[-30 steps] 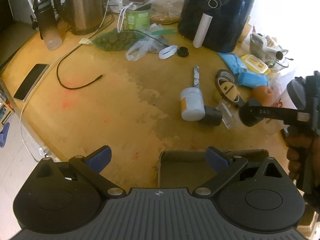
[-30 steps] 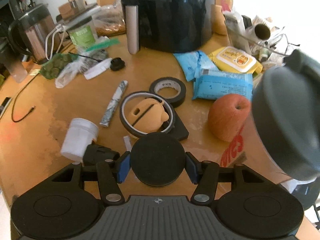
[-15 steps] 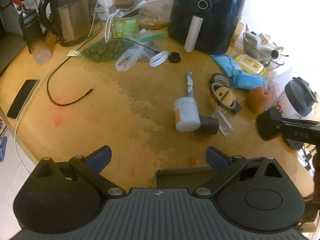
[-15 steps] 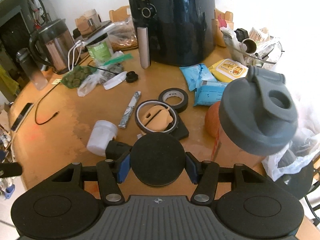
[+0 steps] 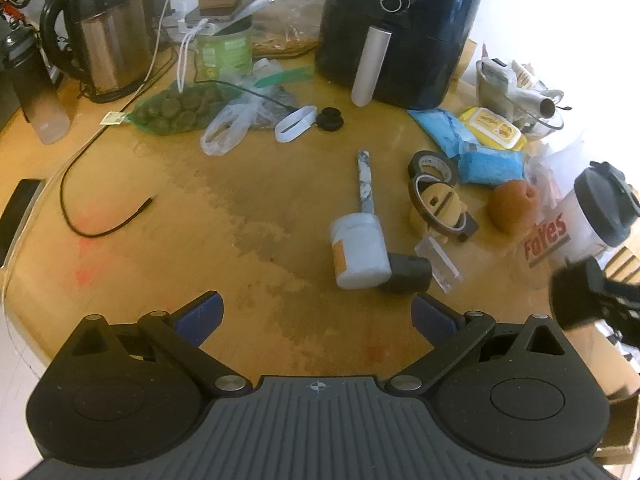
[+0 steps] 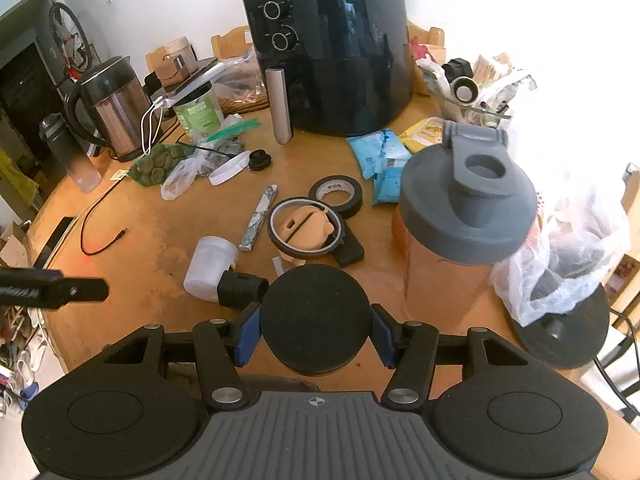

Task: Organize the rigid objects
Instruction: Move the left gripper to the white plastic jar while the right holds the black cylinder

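My right gripper (image 6: 314,334) is shut on a black round disc (image 6: 314,314) and holds it above the table's near edge; it also shows blurred at the right of the left wrist view (image 5: 576,300). My left gripper (image 5: 316,314) is open and empty above the near edge. On the wooden table (image 5: 180,216) lie a white jar (image 5: 360,252) on its side beside a black cap (image 5: 406,274), a marbled stick (image 5: 366,182), a tape ring around a tan piece (image 5: 438,204) and a black tape roll (image 5: 432,164). A shaker bottle with a grey lid (image 6: 466,216) stands right of the disc.
A black air fryer (image 5: 400,28), a kettle (image 5: 106,32), a green tub (image 5: 224,50), bagged food (image 5: 176,110), blue and yellow packets (image 5: 486,144), an orange ball (image 5: 514,206) and a black cable (image 5: 96,228) crowd the back and sides. A white plastic bag (image 6: 568,240) sits right.
Both grippers have drawn back and upward from the table. The right gripper still holds the black disc. The cardboard box under the left gripper has dropped out of view.
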The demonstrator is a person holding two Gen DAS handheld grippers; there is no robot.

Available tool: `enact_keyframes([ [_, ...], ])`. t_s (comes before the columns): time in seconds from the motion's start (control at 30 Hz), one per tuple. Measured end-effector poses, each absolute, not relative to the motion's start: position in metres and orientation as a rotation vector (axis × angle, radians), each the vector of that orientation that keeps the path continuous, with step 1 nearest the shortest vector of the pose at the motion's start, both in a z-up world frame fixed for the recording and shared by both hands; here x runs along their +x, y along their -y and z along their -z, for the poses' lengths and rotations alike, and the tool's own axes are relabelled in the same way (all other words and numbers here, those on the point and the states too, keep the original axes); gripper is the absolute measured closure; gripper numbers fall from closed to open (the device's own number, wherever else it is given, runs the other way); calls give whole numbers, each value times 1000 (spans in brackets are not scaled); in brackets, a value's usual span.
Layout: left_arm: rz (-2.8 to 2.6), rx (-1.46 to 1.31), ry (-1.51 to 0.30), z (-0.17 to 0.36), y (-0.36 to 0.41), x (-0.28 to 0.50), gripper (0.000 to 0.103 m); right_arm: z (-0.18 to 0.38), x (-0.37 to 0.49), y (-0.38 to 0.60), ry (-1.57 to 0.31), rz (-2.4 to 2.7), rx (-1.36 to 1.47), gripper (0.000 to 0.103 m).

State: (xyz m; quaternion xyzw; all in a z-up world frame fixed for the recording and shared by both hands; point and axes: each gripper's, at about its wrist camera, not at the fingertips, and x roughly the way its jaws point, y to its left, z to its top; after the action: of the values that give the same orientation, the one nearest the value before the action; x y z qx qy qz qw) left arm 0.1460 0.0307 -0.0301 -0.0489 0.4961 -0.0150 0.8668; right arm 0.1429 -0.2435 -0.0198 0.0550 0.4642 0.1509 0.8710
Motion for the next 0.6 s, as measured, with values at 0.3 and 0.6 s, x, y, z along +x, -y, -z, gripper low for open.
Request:
enact_keyframes([
  [0.3, 84, -159, -1076, 54, -34, 186, 0, 20, 130, 256, -981, -283, 165, 43],
  [0.6, 135, -217, -1136, 83, -32, 230, 16, 21, 120, 270, -990, -234, 202, 43],
])
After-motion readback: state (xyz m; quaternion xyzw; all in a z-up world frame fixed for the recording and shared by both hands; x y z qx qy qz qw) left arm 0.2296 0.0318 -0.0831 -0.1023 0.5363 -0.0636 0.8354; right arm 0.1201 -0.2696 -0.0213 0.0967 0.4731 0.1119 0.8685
